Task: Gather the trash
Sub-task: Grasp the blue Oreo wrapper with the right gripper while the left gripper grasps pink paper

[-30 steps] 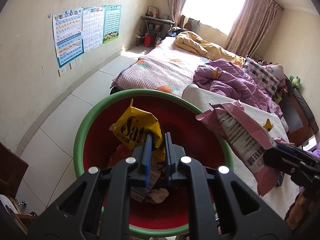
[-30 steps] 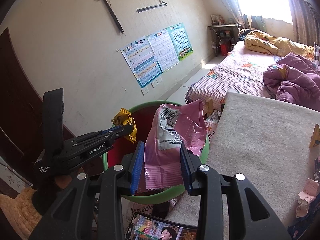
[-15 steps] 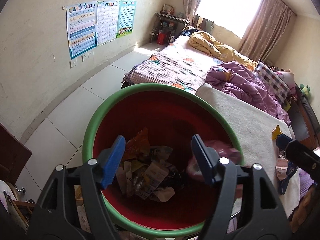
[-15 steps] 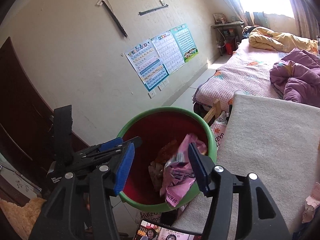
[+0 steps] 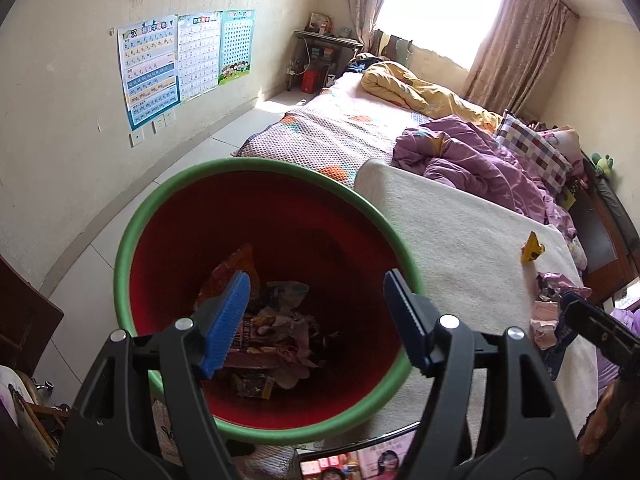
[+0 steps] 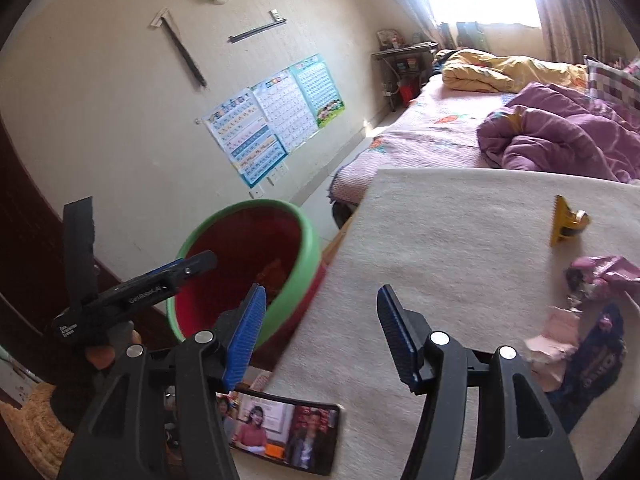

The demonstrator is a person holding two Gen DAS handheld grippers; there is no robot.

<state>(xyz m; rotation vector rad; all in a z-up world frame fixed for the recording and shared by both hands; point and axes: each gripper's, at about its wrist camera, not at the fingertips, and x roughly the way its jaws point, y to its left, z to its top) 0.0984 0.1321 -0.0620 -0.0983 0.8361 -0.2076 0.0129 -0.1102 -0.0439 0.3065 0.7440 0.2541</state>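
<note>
My left hand-held gripper (image 5: 316, 320) hangs over the red bin with the green rim (image 5: 128, 248), its jaws wide and empty, and the dropped wrappers (image 5: 272, 332) lie in a heap at the bin's bottom directly below it. My right hand-held gripper (image 6: 320, 332) is over the near left part of the cream worktop (image 6: 440, 240), just beside the bin, its jaws having just been opening with nothing between them. The remaining trash, a yellow scrap (image 6: 566, 220) and pink and purple wrappers (image 6: 588, 320), lies well apart from it along the worktop's right edge.
</note>
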